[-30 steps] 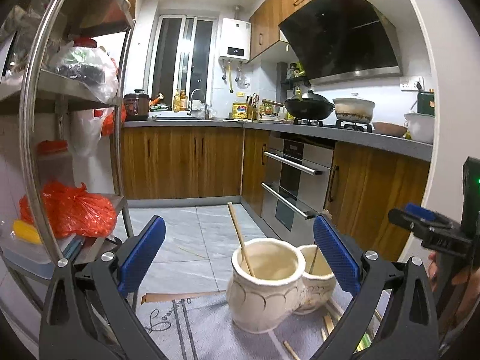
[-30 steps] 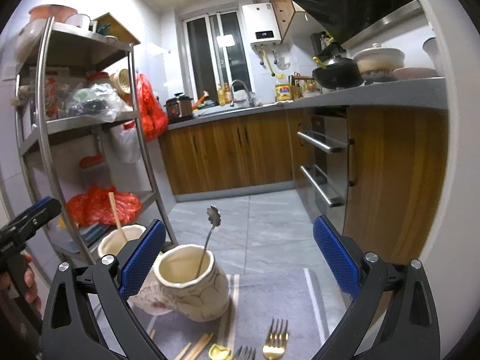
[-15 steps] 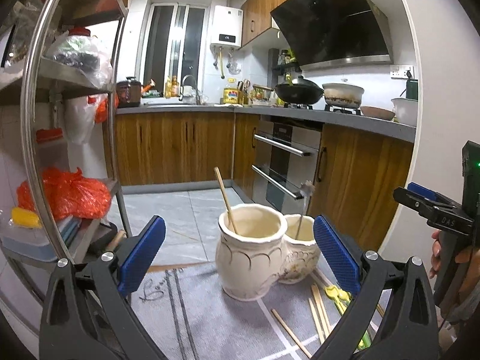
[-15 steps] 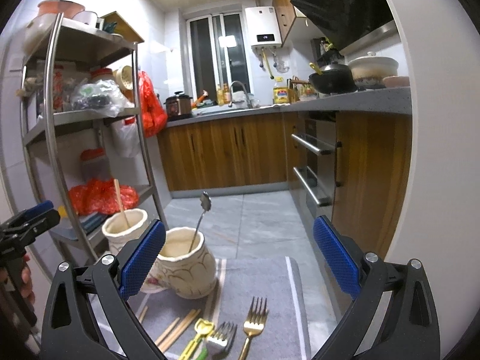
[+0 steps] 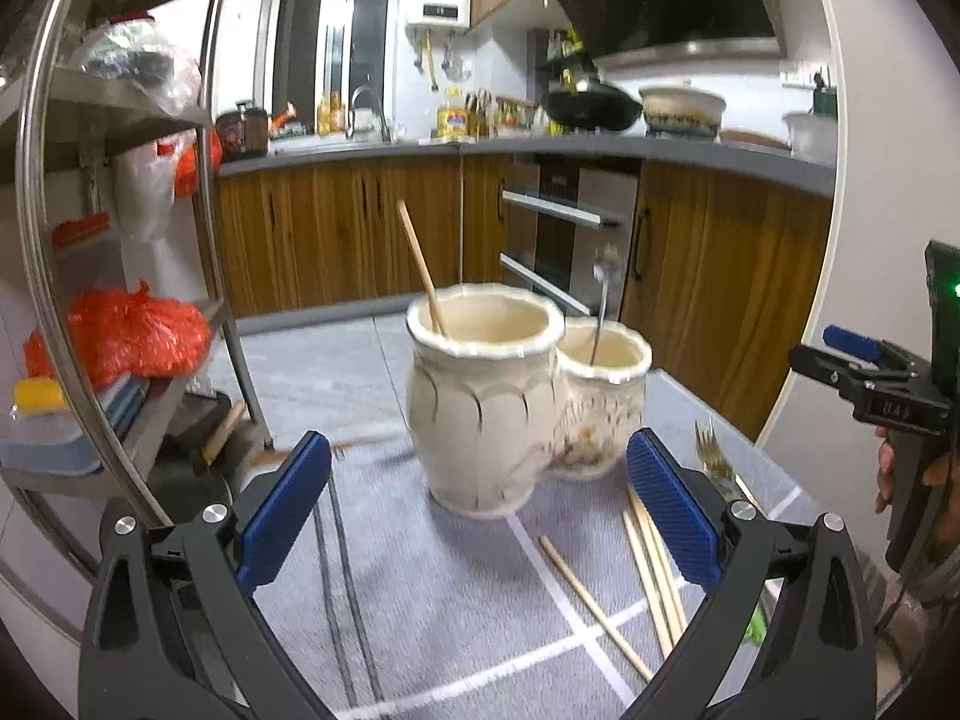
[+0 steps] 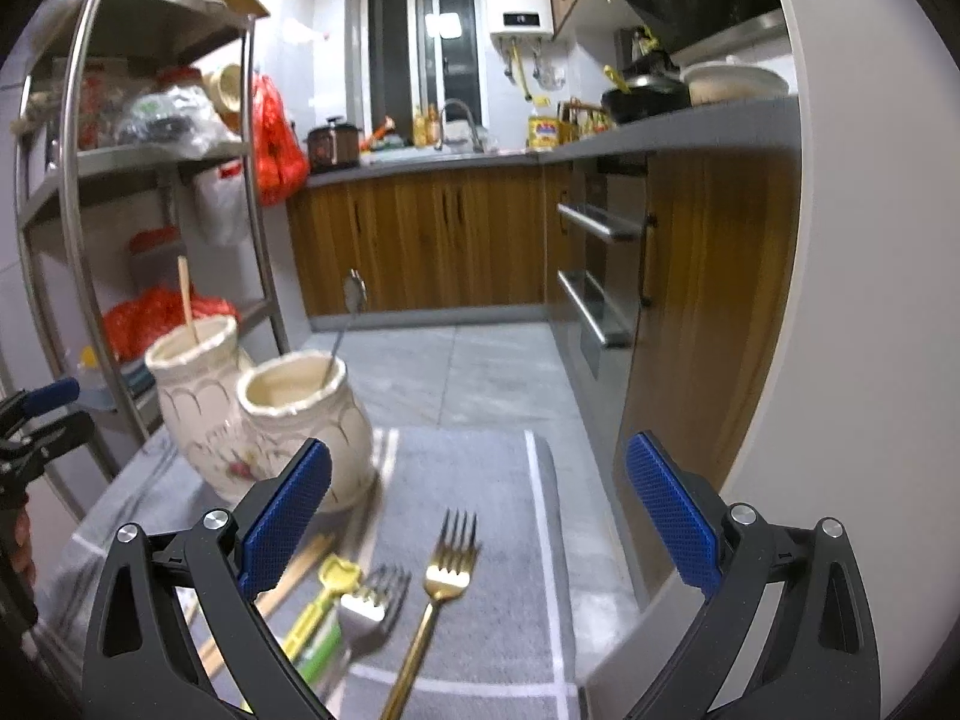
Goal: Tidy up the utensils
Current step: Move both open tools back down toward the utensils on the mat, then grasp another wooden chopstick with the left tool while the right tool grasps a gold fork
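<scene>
from your left wrist view, your left tongs (image 5: 480, 510) are spread wide with nothing between the blue pads (image 5: 282, 510). they hang above the grey cloth (image 5: 420, 588) that covers the bench. straight ahead on the cloth stand two cream jars, touching each other: the bigger jar (image 5: 480, 408) nearer to you, the smaller jar (image 5: 606, 402) just behind and to its right. a wooden chopstick (image 5: 420, 267) leans in the bigger jar, and a metal spoon (image 5: 602, 312) stands in the smaller one, its top blurred. several loose chopsticks (image 5: 648, 564) lie on the cloth to the right of the jars, partly hidden by the right-hand pad. a gold fork (image 5: 711, 456) lies farther right, beside the smaller jar. at the right edge you can see your right tongs (image 5: 870, 384) from the side, away from the jars.

from your right wrist view, your right tongs (image 6: 480, 510) are also wide open and hold nothing. below them, on the cloth (image 6: 510, 480), the gold fork (image 6: 441, 588) lies with its tines pointing away from you. just to its left lies a silver fork (image 6: 369, 600), and left of that a yellow-and-green utensil (image 6: 321, 600) whose kind you cannot tell. the loose chopsticks (image 6: 282, 588) run partly under the left-hand pad. the two jars stand at the left on the cloth, the spoon jar (image 6: 306, 420) nearer, the chopstick jar (image 6: 192, 384) behind it. your left tongs (image 6: 42, 414) show at the far left edge.
</scene>
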`<state>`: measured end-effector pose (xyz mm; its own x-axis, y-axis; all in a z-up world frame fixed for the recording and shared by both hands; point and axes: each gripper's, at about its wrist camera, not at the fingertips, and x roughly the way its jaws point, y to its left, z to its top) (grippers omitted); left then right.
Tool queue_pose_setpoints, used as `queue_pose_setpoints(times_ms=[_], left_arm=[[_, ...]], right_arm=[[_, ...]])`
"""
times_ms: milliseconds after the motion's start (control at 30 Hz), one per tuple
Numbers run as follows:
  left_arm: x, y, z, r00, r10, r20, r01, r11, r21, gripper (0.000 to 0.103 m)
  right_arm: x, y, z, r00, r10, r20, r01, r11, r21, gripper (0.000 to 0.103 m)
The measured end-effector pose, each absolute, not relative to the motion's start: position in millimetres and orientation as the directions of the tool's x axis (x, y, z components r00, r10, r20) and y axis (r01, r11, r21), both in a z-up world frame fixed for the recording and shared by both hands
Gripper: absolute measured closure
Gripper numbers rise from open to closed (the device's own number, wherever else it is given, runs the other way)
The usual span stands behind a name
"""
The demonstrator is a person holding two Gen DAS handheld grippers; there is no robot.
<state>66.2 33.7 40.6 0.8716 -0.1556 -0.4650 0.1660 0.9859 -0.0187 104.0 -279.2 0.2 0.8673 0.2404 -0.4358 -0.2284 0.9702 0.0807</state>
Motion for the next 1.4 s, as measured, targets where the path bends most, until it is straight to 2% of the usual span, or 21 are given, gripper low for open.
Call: queue_pose_setpoints(times_ms=[167,533,933,1033,1067,1100,1167,1333,1400], left_arm=[[70.7,26.4,15.9,0.829,-0.123,-0.546,0.144,0.990,-0.005,0.006],[68.9,13.7,-15.9,0.753,-0.120,-0.647,0.152,0.988,-0.007,0.006],[74.3,0.0,-31.6,0.676,-0.102,-0.730,0.162,0.987,0.011,0.006],[73.9,-1.5,-33.9,0.666,-0.102,-0.739,0.164,0.986,0.011,0.006],[74.3,-1.9,-34.8,0.660,-0.104,-0.744,0.164,0.986,0.008,0.007],[74.7,-2.4,-35.7,0.654,-0.107,-0.749,0.166,0.986,0.004,0.010],[75.6,-3.1,-37.5,0.638,-0.116,-0.762,0.177,0.984,-0.002,0.017],[73.5,-8.7,-41.3,0.609,-0.149,-0.779,0.208,0.978,-0.024,0.037],[72.1,-12.1,-42.5,0.593,-0.172,-0.787,0.225,0.973,-0.043,0.041]], right_arm=[[104.3,-275.8,-14.0,0.840,0.230,-0.491,-0.231,0.971,0.061,0.005],[101.8,-265.6,-45.9,0.768,0.172,-0.617,-0.238,0.971,-0.025,0.005],[110.4,-260.8,-63.2,0.694,0.149,-0.705,-0.238,0.971,-0.029,0.005],[112.8,-257.7,-64.7,0.676,0.155,-0.720,-0.250,0.968,-0.027,0.008],[113.0,-256.0,-64.9,0.670,0.159,-0.725,-0.257,0.966,-0.026,0.010],[115.5,-255.5,-64.7,0.667,0.159,-0.728,-0.260,0.965,-0.028,0.018],[116.7,-254.5,-65.5,0.659,0.159,-0.735,-0.261,0.965,-0.025,0.026],[116.6,-250.5,-67.9,0.638,0.183,-0.748,-0.282,0.959,-0.006,0.041],[116.8,-248.7,-69.2,0.628,0.194,-0.753,-0.292,0.957,0.003,0.047]])
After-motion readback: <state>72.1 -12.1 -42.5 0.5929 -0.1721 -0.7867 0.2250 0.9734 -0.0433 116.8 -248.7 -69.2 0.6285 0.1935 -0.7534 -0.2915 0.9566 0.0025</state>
